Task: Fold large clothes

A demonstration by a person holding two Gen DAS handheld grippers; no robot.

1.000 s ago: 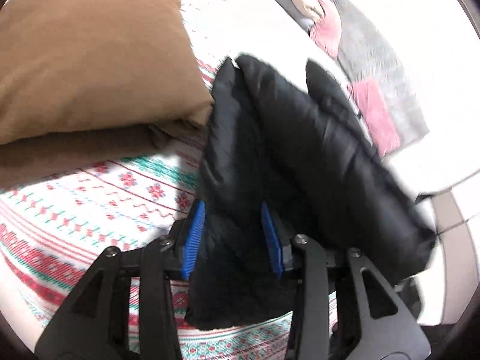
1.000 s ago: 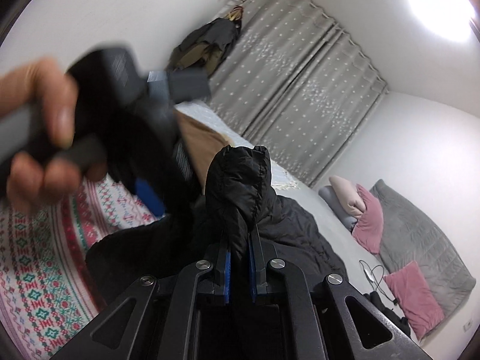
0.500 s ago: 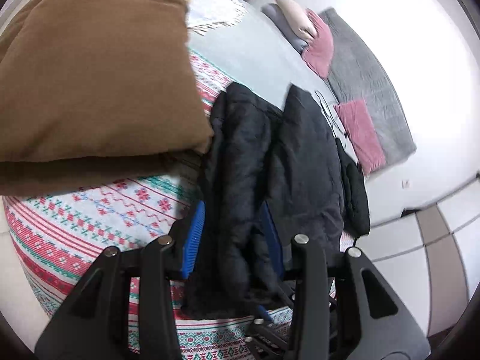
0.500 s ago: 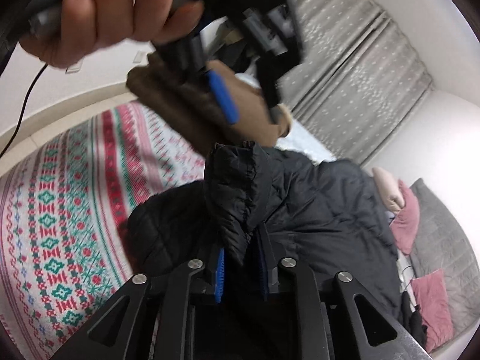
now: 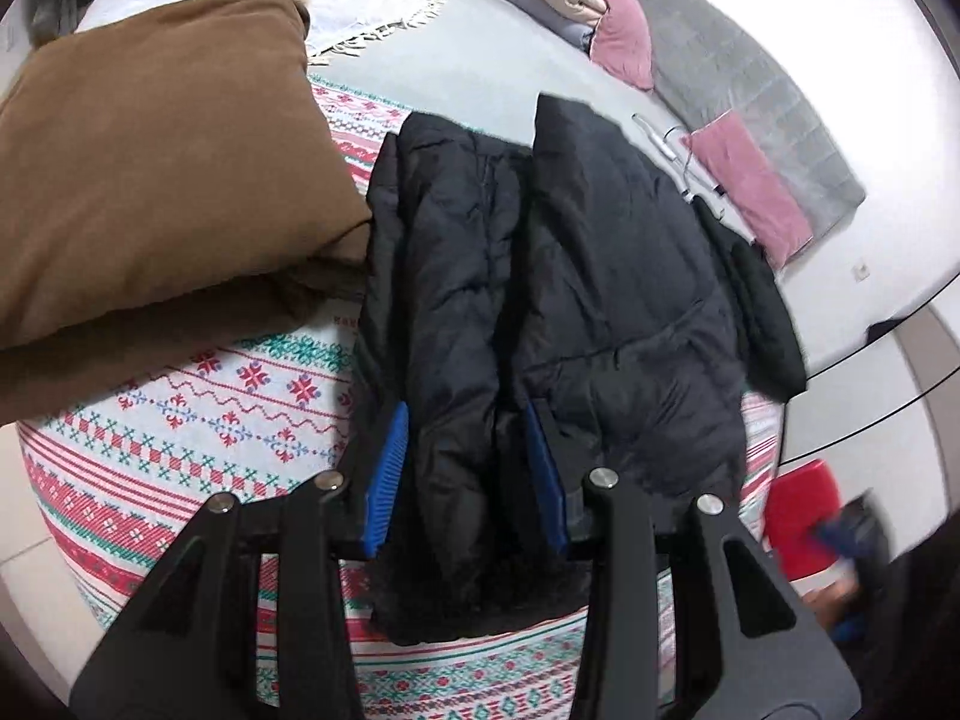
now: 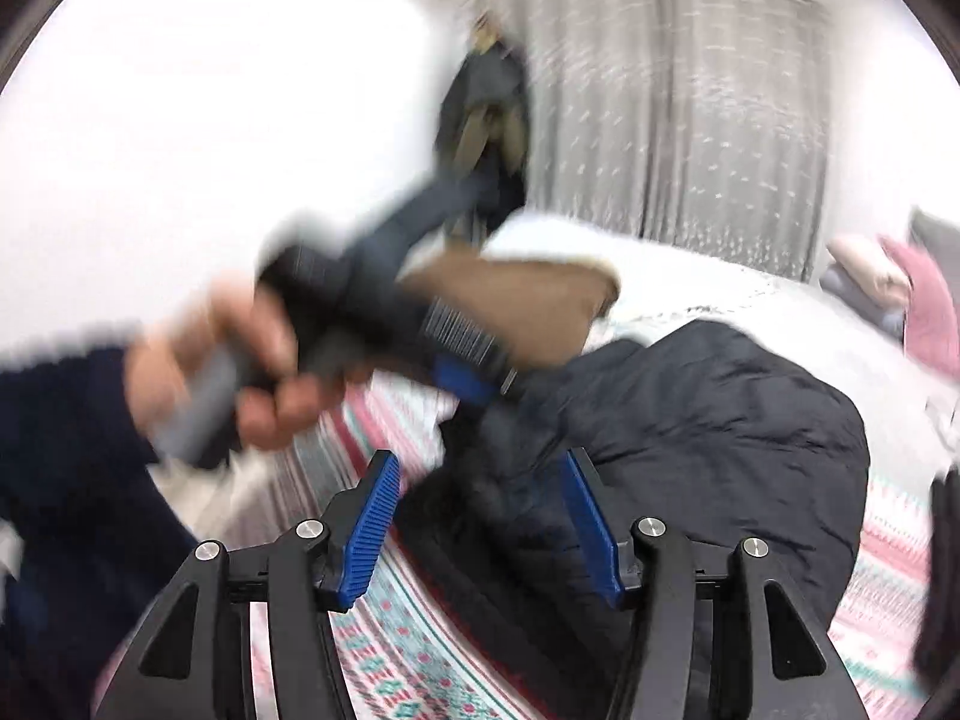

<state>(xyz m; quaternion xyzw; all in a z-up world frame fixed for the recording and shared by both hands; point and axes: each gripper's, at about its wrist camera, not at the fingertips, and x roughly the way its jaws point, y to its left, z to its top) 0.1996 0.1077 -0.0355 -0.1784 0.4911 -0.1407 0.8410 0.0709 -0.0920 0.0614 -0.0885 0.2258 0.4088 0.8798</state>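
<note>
A: We clamp the left gripper (image 5: pixel 465 474) on a fold of the black padded jacket (image 5: pixel 576 276), lying on the patterned knitted blanket (image 5: pixel 198 420).

B: Our right gripper (image 6: pixel 480 525) has just been opening, released; jacket at twelve o'clock, brown cushion (image 5: pixel 156 162) at ten.

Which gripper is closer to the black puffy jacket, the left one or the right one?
Left. The left gripper is clamped on a thick fold of the black jacket. The right gripper has just opened its jaws and sits just above the jacket, pads clear of it.

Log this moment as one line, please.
stage: mid-fold | left gripper: shut on black jacket | right gripper: just opened, jacket released | jacket on patterned blanket
</note>
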